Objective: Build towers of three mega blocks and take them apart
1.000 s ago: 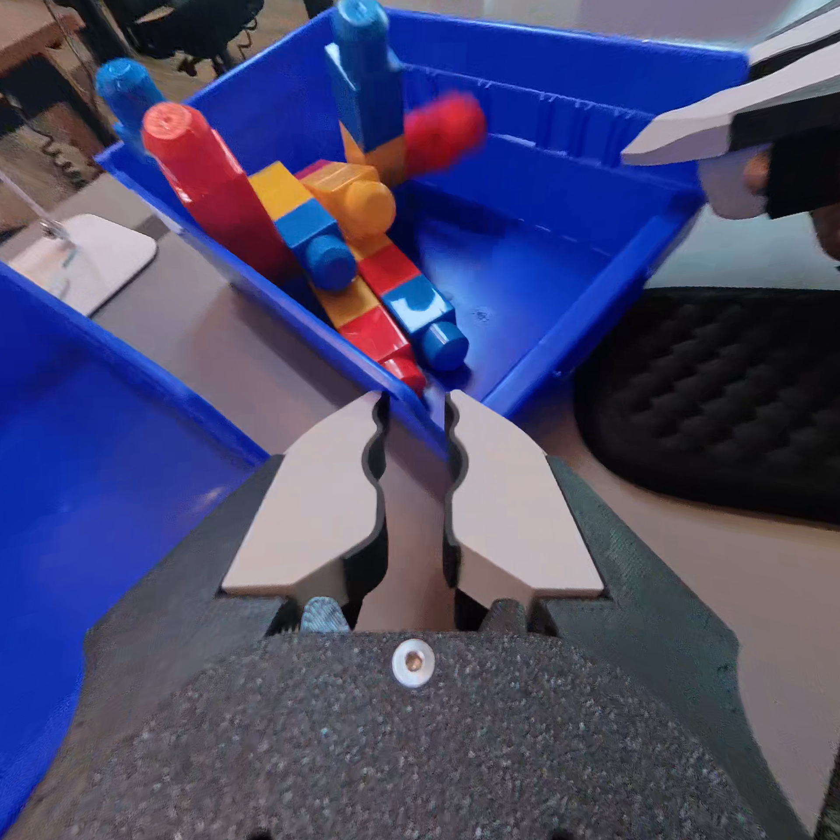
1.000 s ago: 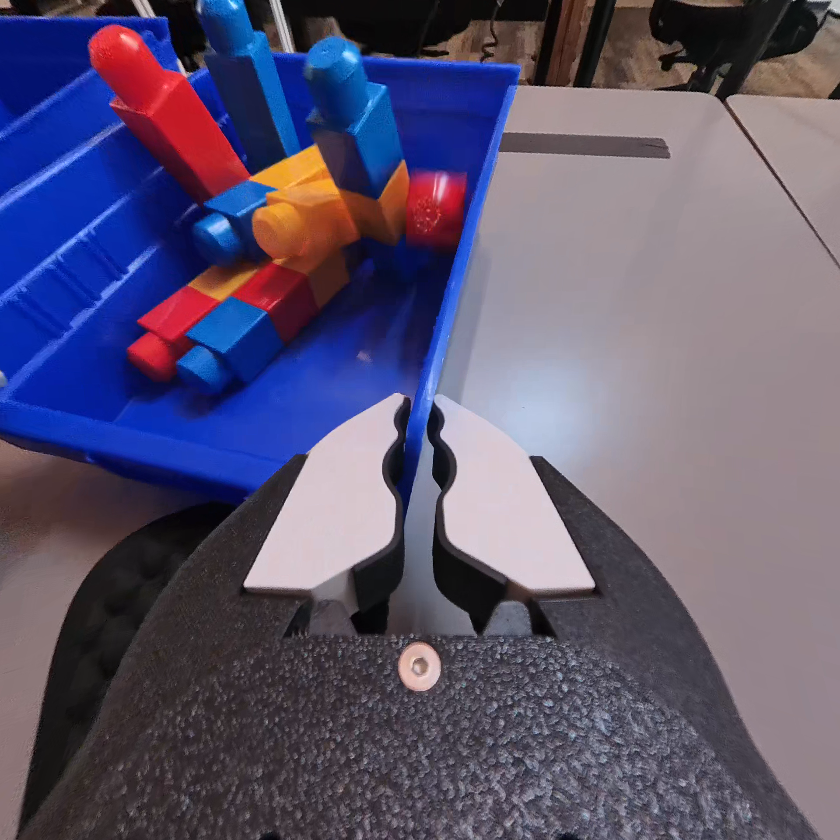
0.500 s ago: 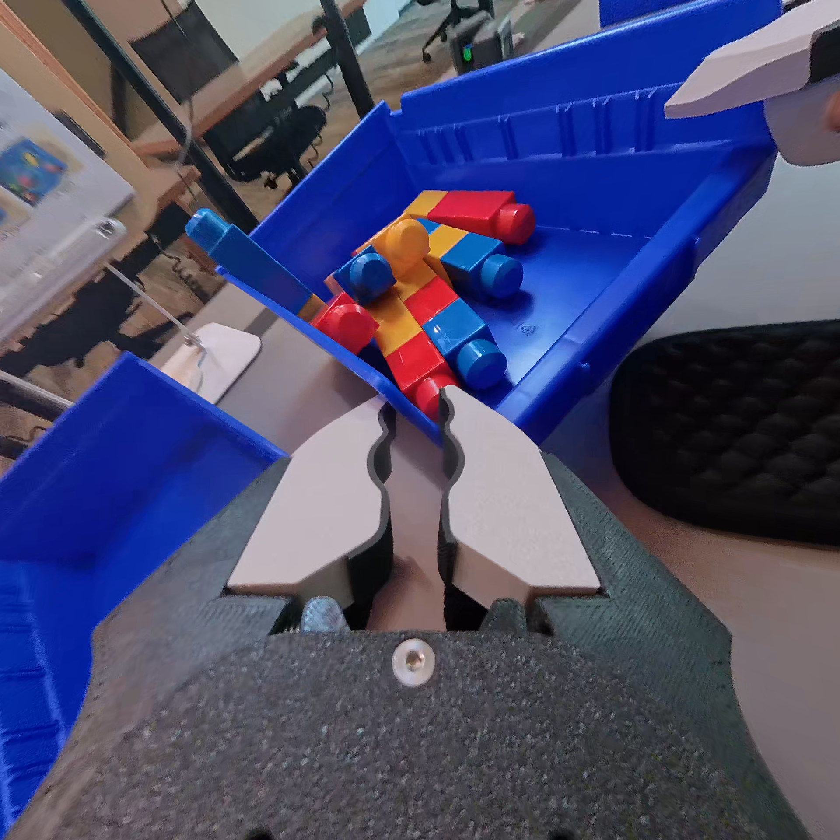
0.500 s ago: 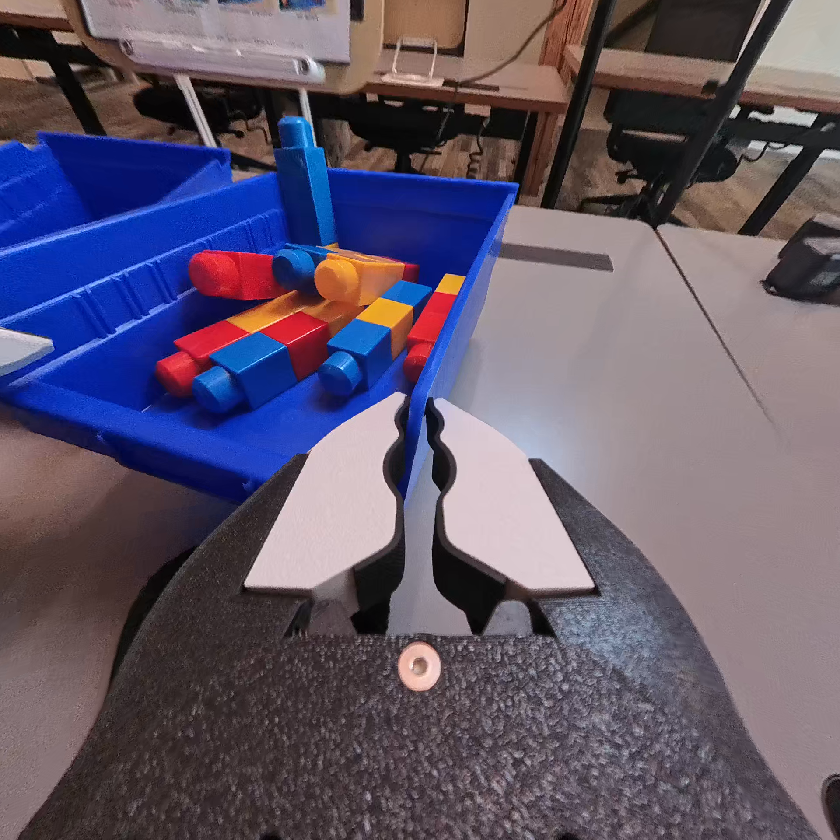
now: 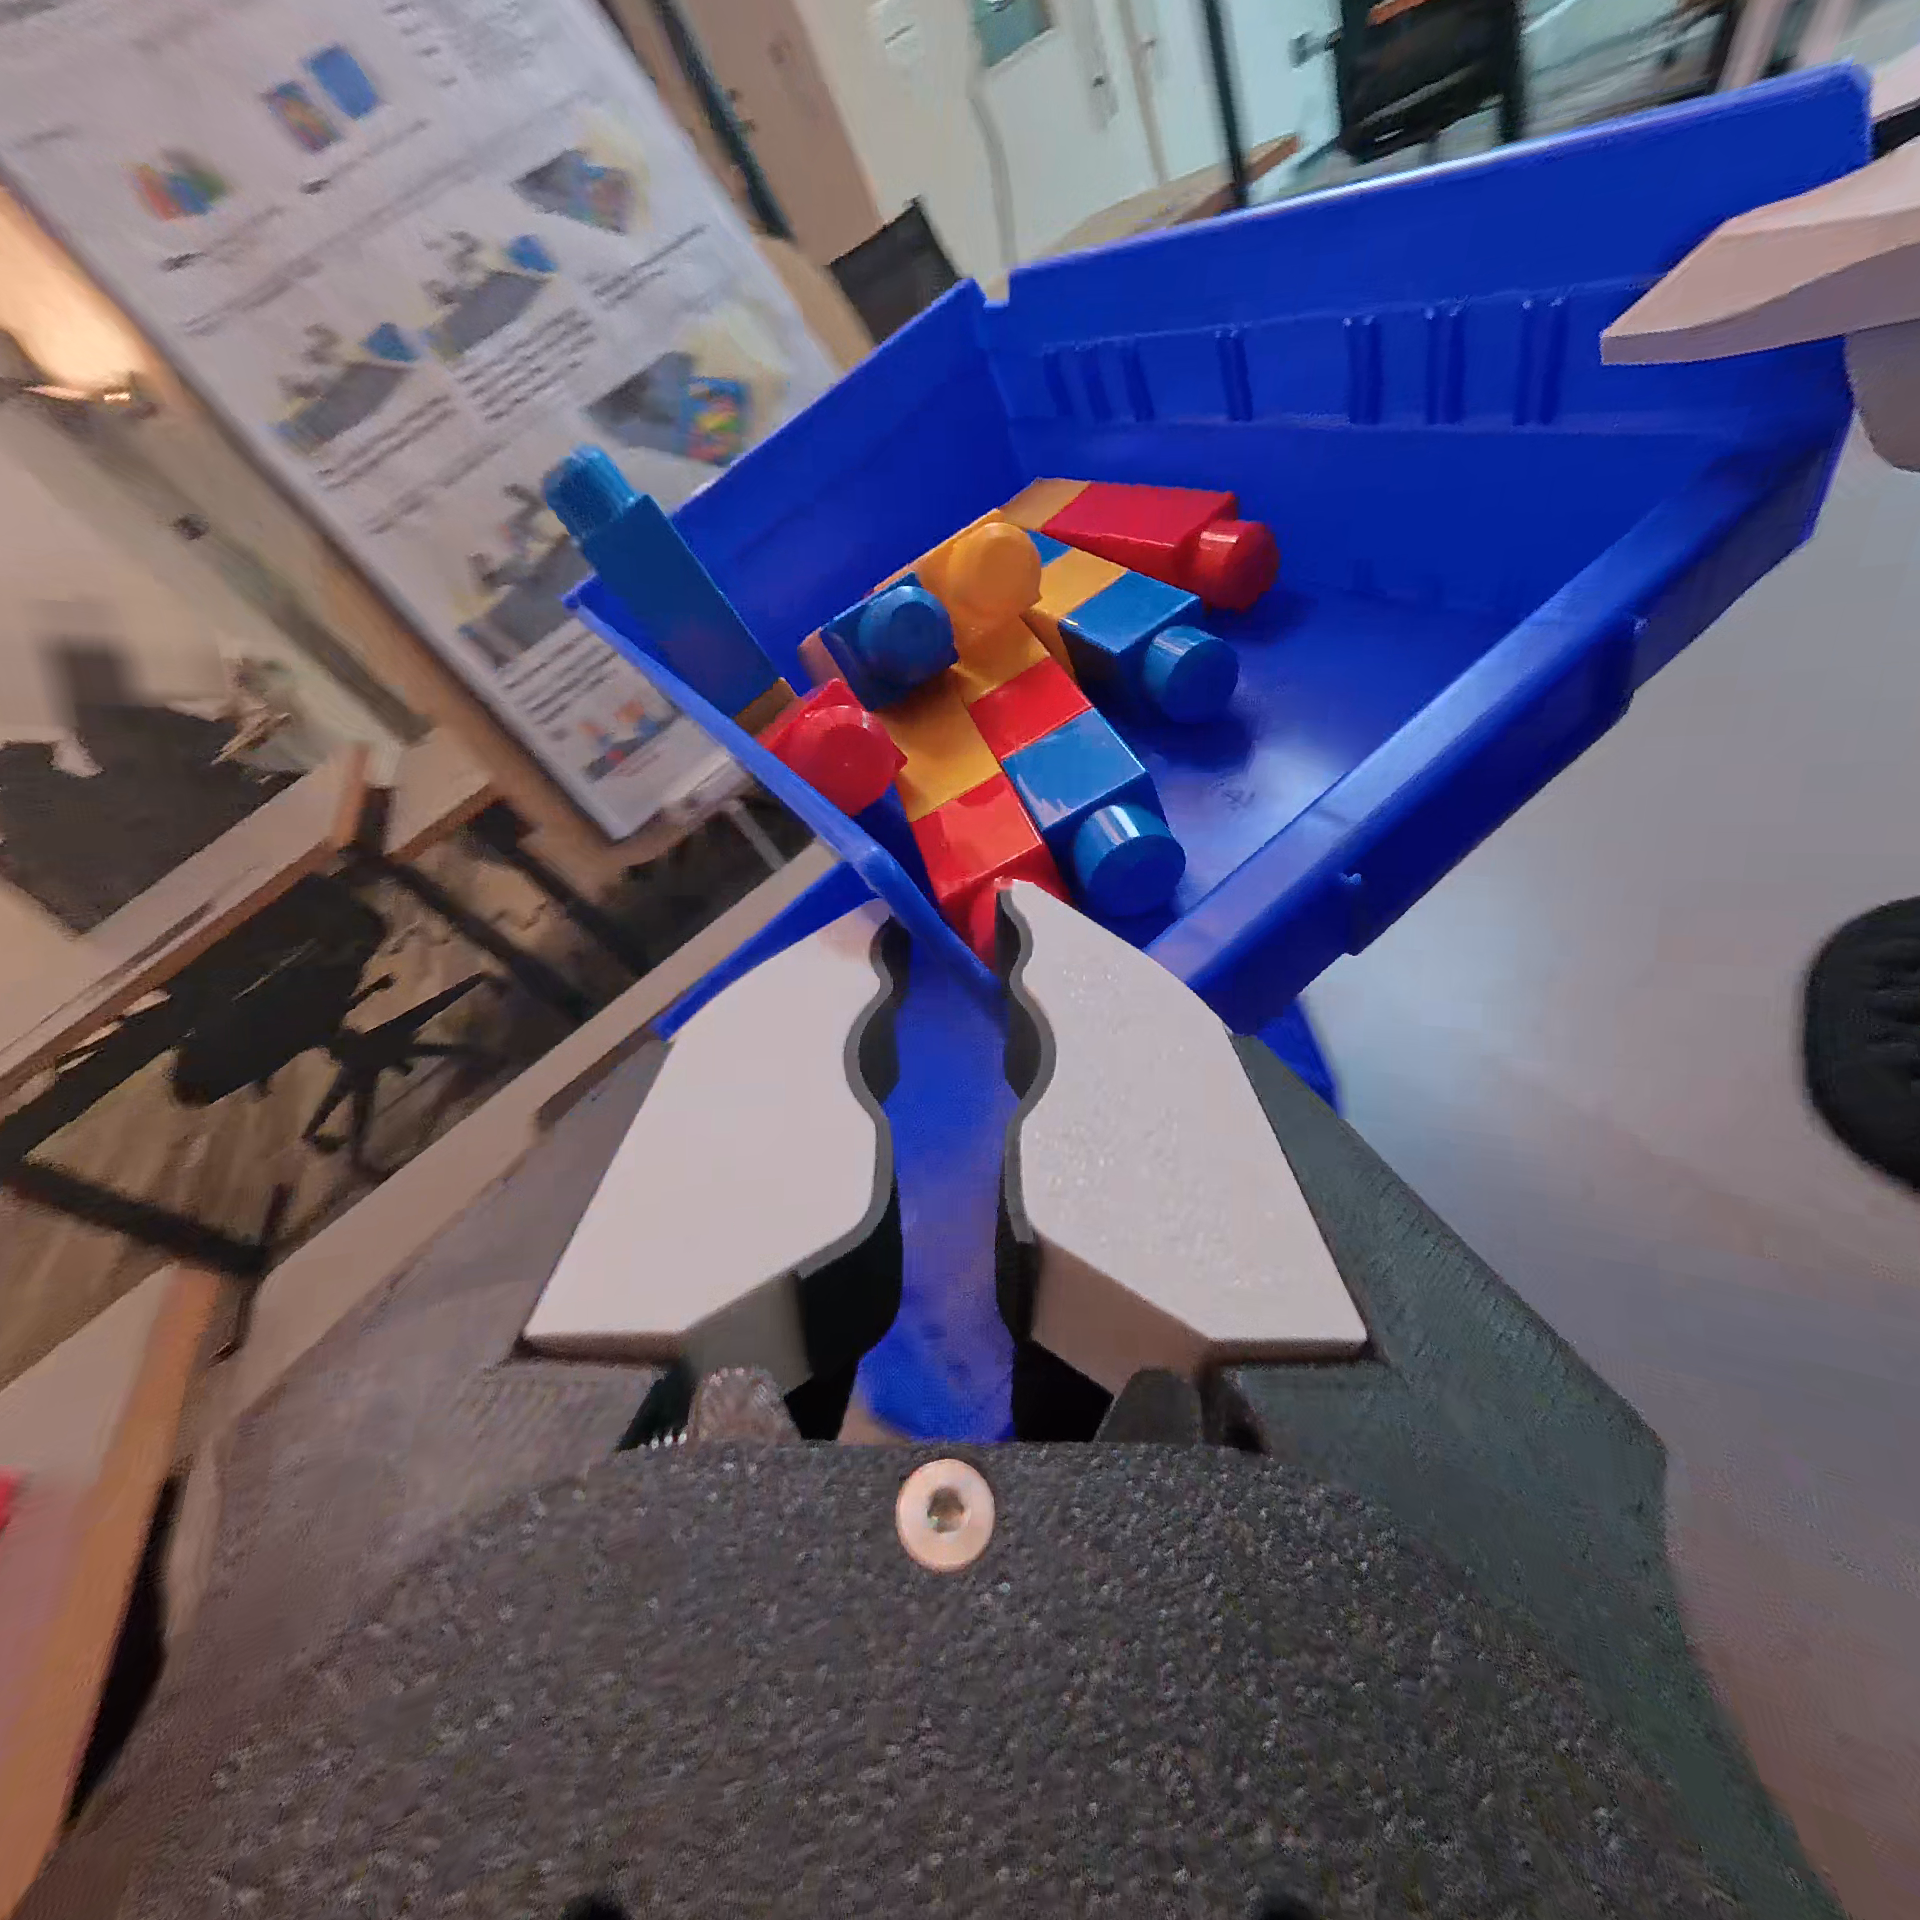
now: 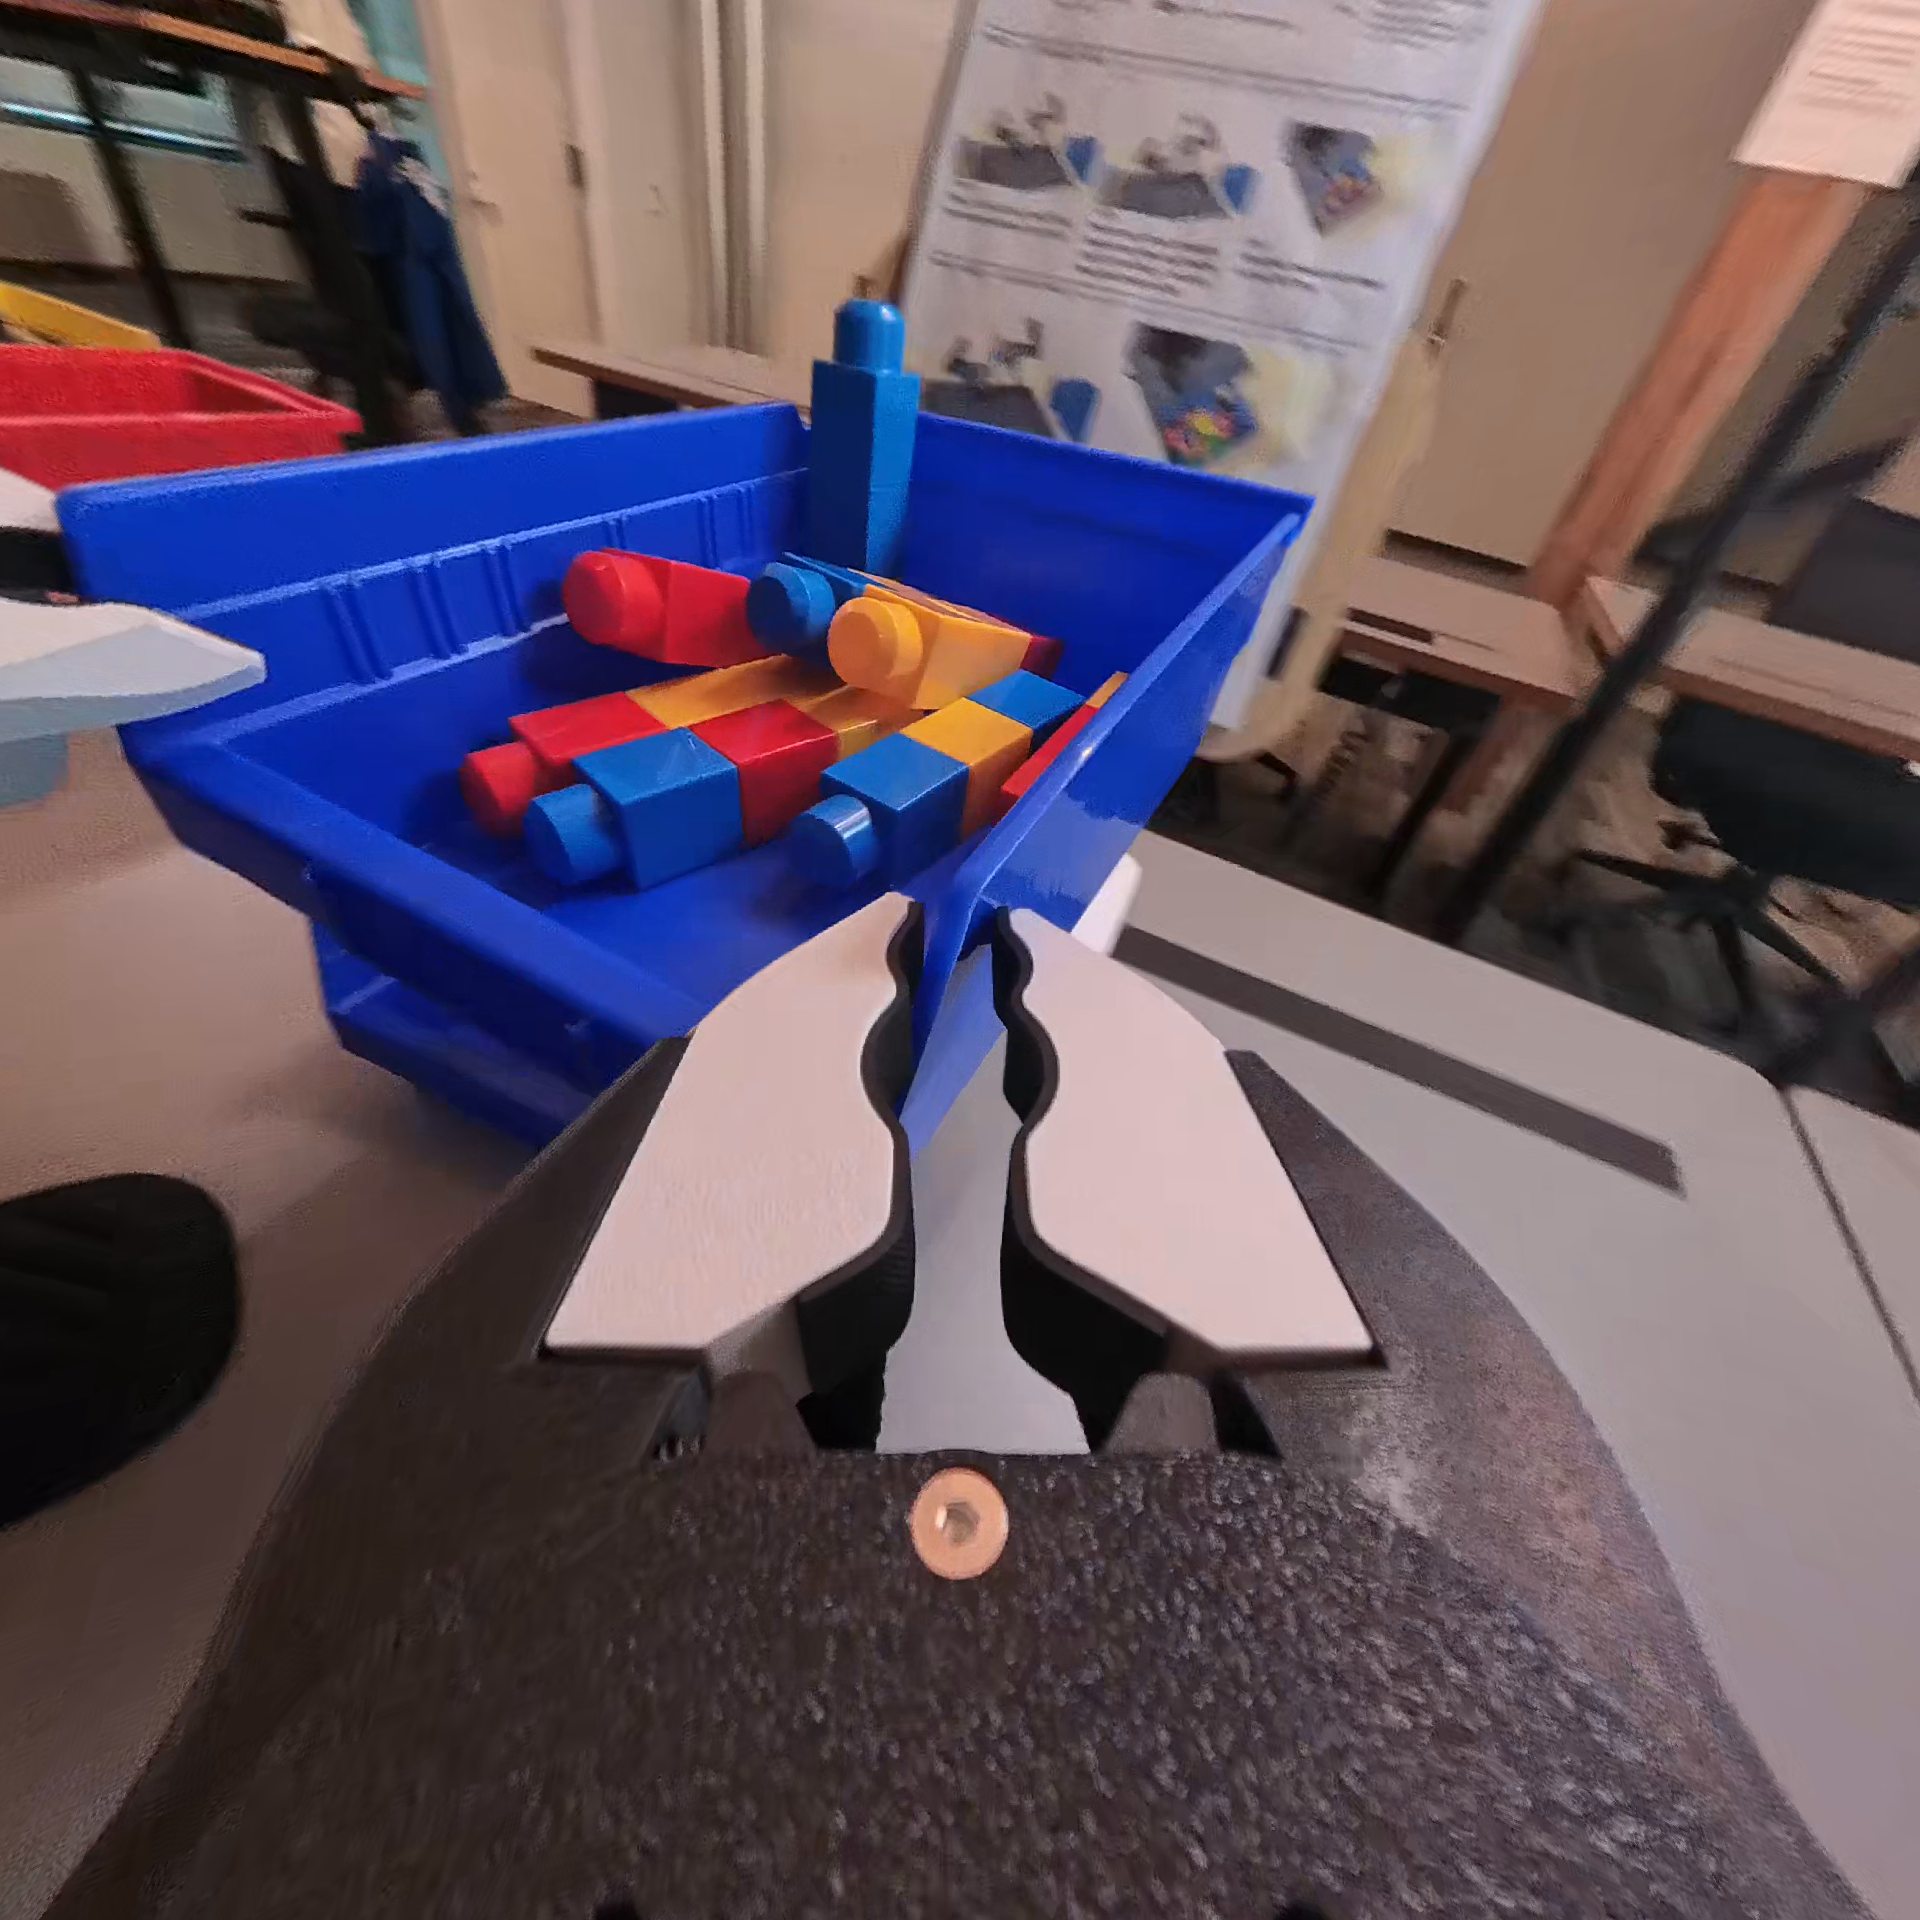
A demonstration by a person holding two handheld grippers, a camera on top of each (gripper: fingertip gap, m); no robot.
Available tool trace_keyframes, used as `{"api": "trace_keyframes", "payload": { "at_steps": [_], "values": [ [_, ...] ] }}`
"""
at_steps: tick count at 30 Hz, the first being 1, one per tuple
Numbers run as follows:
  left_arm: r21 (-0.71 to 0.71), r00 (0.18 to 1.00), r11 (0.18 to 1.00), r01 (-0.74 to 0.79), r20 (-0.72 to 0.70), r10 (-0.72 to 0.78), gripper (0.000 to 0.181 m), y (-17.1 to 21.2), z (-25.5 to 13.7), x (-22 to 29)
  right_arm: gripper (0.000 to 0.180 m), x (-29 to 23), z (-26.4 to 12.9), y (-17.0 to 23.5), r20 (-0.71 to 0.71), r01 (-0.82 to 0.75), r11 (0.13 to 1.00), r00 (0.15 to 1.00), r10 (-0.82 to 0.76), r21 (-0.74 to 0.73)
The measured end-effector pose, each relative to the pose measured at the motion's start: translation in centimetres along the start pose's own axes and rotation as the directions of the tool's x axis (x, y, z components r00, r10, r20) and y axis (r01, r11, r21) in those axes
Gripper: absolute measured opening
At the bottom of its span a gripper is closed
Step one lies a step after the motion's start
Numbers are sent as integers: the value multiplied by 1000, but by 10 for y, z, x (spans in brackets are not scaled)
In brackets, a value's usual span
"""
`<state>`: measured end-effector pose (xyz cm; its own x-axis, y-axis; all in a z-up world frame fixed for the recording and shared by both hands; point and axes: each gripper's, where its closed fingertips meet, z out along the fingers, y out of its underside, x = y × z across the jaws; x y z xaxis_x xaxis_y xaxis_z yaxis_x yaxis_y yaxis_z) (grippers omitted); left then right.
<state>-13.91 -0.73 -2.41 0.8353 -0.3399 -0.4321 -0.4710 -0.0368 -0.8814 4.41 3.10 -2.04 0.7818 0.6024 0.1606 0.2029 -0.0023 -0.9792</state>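
A blue bin (image 5: 1351,416) holds several three-block towers (image 5: 1039,748) of red, yellow and blue mega blocks, lying in a heap on its floor. One blue block (image 5: 665,582) stands on end at the far corner. My left gripper (image 5: 951,935) is shut on the bin's near left wall. My right gripper (image 6: 956,925) is shut on the bin's right wall (image 6: 1091,810). The bin (image 6: 416,561) sits tilted and raised between the two grippers. The towers (image 6: 769,748) and the upright blue block (image 6: 862,457) also show in the right wrist view. Each view shows the other gripper's fingers (image 5: 1766,301) (image 6: 104,665).
A black padded mat (image 6: 94,1330) lies on the grey table below the bin and shows at the right edge of the left wrist view (image 5: 1870,1039). A red bin (image 6: 156,416) stands at the back left. Posters, desks and chairs stand behind. Spacing between my two grippers at the tips: around 20 cm.
Both grippers have swung up with the bin in them. The tumbling towers have settled flat on its floor. The second blue bin at the left has left the view.
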Motion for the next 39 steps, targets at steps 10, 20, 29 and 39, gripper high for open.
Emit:
{"api": "trace_keyframes", "payload": {
  "at_steps": [10, 20, 29, 39],
  "values": [
    [-91, 913, 993, 71, 407, -28, 10, 74, -100, -149, 13, -164, 125, -27, 328, 19, 999, 944, -29, 34],
    [-83, 791, 969, 234, 596, -140, 7, 182, -161, -210, 13, -288, 192, -2, 454, 57, 998, 889, -58, 17],
    [-69, 704, 927, 369, 672, -230, 6, 269, -161, -211, 12, -331, 223, 55, 461, 131, 990, 883, -90, -56],
    [-83, 638, 860, 504, 707, -305, 5, 330, -145, -199, 42, -342, 227, 97, 395, 431, 893, 849, -351, -133]
  ]
}}
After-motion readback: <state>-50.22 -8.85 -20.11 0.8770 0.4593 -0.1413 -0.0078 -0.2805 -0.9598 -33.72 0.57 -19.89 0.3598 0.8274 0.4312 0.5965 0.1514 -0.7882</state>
